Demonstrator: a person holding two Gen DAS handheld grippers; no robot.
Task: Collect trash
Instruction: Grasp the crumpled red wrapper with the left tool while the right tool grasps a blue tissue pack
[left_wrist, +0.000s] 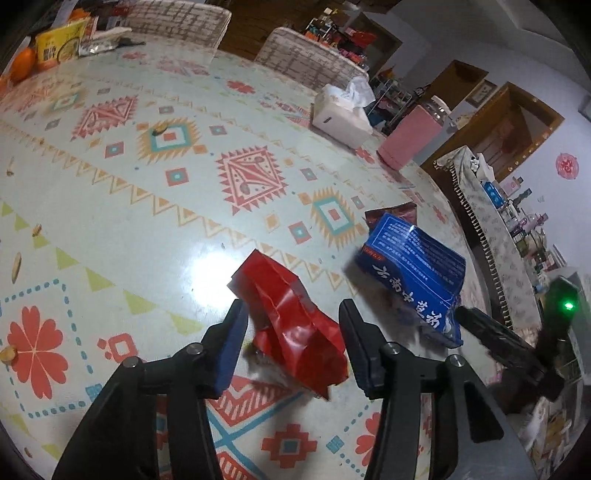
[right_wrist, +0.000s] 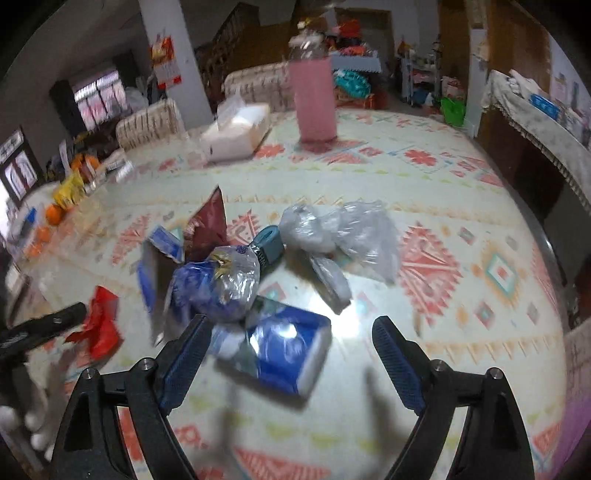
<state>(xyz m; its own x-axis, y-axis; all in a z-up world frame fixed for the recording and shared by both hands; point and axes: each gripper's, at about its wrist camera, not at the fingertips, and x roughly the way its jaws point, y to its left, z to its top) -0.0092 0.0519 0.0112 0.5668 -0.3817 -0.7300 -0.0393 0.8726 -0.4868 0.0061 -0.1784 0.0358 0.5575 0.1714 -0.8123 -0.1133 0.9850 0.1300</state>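
Note:
My left gripper (left_wrist: 293, 314) stands partly open around a crumpled red wrapper (left_wrist: 295, 325) that lies on the patterned tablecloth (left_wrist: 147, 221). Just right of it a blue packet with white writing (left_wrist: 410, 273) leans over a dark red packet (left_wrist: 395, 212). My right gripper (right_wrist: 291, 325) is wide open above a blue and white packet (right_wrist: 284, 350), not touching it. Behind that packet lie a clear bag with blue print (right_wrist: 218, 284), crumpled clear plastic bags (right_wrist: 343, 232) and a maroon packet (right_wrist: 208, 225). The red wrapper (right_wrist: 99, 325) shows at the left beside a left finger.
A tissue box (left_wrist: 341, 118) and a pink bottle (left_wrist: 410, 136) stand at the table's far side, with two chairs behind. Oranges (left_wrist: 22, 64) and a yellow snack bag (left_wrist: 62, 44) sit at the far left. Small seed scraps (left_wrist: 16, 267) dot the cloth. The table edge (right_wrist: 546, 243) curves at the right.

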